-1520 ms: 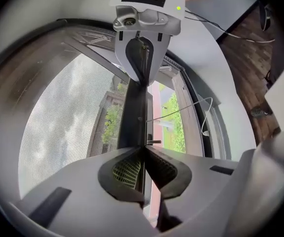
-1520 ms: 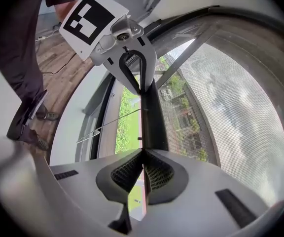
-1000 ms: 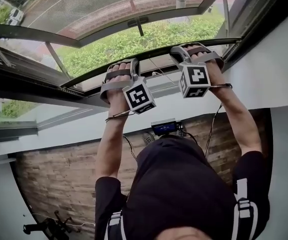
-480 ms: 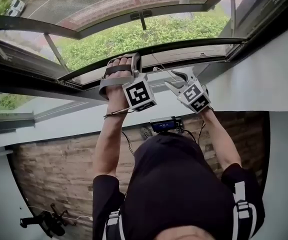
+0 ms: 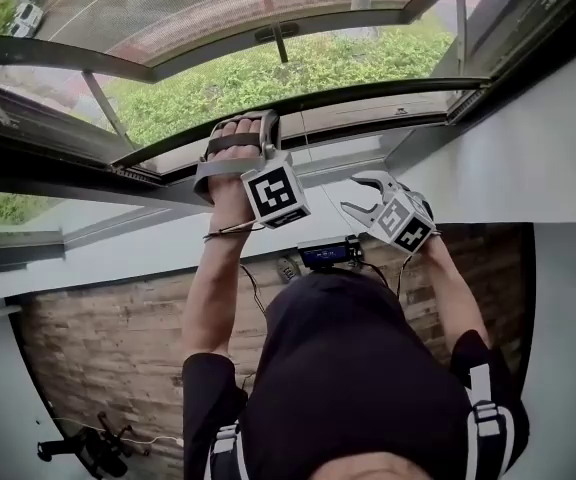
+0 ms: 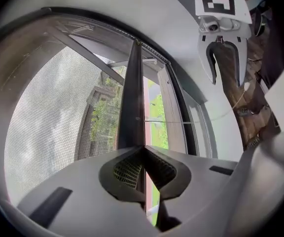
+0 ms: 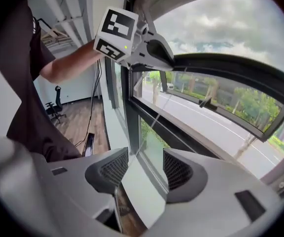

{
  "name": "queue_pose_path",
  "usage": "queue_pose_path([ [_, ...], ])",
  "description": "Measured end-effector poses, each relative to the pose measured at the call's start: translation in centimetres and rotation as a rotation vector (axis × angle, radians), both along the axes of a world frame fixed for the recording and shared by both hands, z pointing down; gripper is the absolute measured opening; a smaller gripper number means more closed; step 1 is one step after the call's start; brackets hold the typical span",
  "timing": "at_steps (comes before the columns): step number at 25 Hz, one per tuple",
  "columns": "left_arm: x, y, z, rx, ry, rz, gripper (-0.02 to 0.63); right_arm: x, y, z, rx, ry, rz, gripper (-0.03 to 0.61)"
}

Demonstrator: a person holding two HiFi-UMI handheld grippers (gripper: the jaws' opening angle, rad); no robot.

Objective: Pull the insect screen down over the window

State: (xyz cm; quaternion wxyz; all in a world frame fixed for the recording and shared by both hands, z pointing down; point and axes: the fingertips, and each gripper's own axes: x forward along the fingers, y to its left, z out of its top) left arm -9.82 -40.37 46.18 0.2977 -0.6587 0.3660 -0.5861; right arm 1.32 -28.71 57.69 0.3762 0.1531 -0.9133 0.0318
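From where I stand, the insect screen (image 6: 53, 122) is most of the way down. Its dark bottom bar (image 6: 132, 93) sits just above the sill (image 5: 358, 153), with a strip of open air left between them. The left tool (image 6: 143, 152) is pressed together on the thin edge of that bar, left of its middle, and it alone holds the screen. The right tool (image 7: 141, 168) hangs below the bar and off to the right, near the sill. Its jaws have just been opening and stand spread wide with nothing between them. The worry is that one-sided hold. I'd judge that a pull from left of centre could tip the bar, so that it binds against the sides of the window frame (image 5: 513, 48) and stops short of the sill. The pinch is also only on a narrow lip. If the screen is sprung, as these often are, a slip there could send the bar shooting back up. The spread tool could also knock the sill or bar if it goes back in crooked.
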Motion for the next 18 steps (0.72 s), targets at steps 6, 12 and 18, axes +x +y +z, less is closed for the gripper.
queue_pose_path([
  [6,-0.2,0.1,0.2,-0.008,0.002,0.005,0.018,2.6,-6.0,-7.5,0.406,0.109,0.099,0.196],
  [12,-0.1,0.0,0.1,-0.003,0.002,0.002,0.018,-1.4,-11.9,-14.2,0.917,0.358,0.002,0.083],
  [18,-0.1,0.1,0.1,-0.009,0.007,0.000,0.017,-2.7,-13.3,-13.1,0.931,0.503,-0.095,0.061],
])
